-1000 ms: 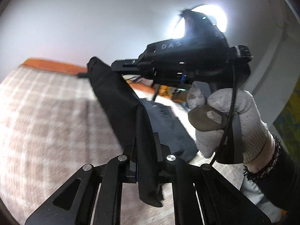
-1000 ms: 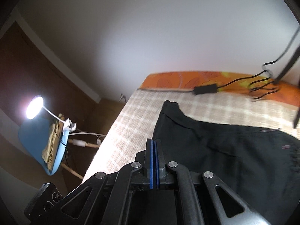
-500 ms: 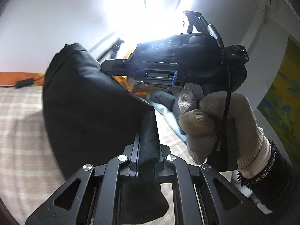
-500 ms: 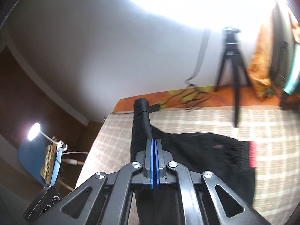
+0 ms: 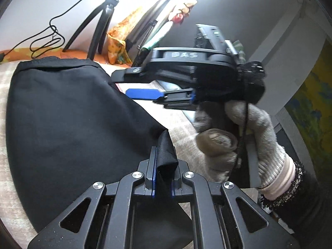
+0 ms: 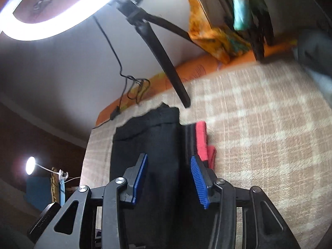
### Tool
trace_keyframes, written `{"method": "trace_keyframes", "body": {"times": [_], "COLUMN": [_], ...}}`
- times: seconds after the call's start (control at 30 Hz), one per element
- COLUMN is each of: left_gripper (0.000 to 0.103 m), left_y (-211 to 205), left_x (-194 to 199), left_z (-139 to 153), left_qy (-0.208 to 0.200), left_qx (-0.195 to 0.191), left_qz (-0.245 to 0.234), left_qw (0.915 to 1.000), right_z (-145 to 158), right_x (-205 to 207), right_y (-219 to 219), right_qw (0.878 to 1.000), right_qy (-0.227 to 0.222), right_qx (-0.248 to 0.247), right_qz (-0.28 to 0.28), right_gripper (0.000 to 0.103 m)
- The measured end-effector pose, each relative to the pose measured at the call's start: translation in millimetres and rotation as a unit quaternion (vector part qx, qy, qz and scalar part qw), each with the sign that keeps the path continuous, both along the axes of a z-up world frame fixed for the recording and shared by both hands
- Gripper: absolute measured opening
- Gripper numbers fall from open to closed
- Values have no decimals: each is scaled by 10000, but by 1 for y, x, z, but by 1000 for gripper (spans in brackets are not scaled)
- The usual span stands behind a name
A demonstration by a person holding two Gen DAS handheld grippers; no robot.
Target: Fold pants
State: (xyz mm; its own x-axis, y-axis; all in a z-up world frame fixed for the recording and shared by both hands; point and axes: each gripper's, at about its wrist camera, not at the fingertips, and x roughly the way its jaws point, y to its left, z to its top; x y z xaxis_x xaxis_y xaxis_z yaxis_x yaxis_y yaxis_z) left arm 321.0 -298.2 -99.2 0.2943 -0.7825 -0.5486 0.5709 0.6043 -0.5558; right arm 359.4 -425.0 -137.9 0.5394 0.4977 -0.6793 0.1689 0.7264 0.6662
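The pants (image 5: 68, 112) lie as a broad black fold on the checked blanket (image 5: 4, 145), and everything else is placed from them. Behind their far edge, at the upper left, a black cable (image 5: 44, 36) loops over the orange bed edge, and a tripod (image 5: 99, 20) stands just beyond the cloth. At the near right corner of the pants the left gripper (image 5: 162, 161) is clamped narrow on a bunched tip of the fabric, which stands up between its blue pads. Right of the pants, just past their upper right edge, the right gripper (image 5: 143, 83) is seen side on in a gloved hand (image 5: 238, 141), fingers spread and holding nothing. In the right wrist view a small lamp (image 6: 30, 162) glows well left of the pants (image 6: 145, 145), whose folded stack runs away from the camera between the wide-open blue pads (image 6: 198, 181) of the right gripper (image 6: 169, 178); whether the pads touch the cloth cannot be told. A red strip (image 6: 200, 137) shows along the stack's right side, and the blanket (image 6: 269, 134) spreads further right, blurred.
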Motion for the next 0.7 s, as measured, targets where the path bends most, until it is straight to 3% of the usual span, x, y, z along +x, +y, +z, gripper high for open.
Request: {"method": "trace_keyframes", "body": {"times": [0.1, 0.13, 0.17, 0.27, 0.37, 0.57, 0.7], "left_gripper": [7, 7, 7, 7, 18, 19, 19], "left_y": [-3, -4, -4, -8, -16, 5, 37], "left_x": [-3, -5, -7, -9, -15, -60, -72], "left_z": [2, 3, 11, 18, 18, 33, 43], "left_qy": [-89, -127, -162, -182, -220, -627, -812], "left_qx": [102, 150, 196, 363, 555, 821, 1040], "left_qz": [-56, -68, -66, -79, -294, -593, -403], "left_qw": [9999, 9998, 9997, 9991, 9978, 9929, 9904], "right_z": [-10, -11, -10, -2, 8, 0, -4], "right_x": [3, 4, 6, 7, 4, 1, -4], "right_y": [1, 3, 6, 18, 20, 15, 11], "right_qw": [9996, 9995, 9994, 9994, 9980, 9964, 9963], "right_qy": [-84, -141, -193, -269, -380, -283, -249], "right_qx": [245, 280, 263, -58, -455, -777, -812], "right_qz": [58, 78, 103, 198, 225, 210, 158], "right_gripper": [45, 38, 24, 6, 3, 3, 3]}}
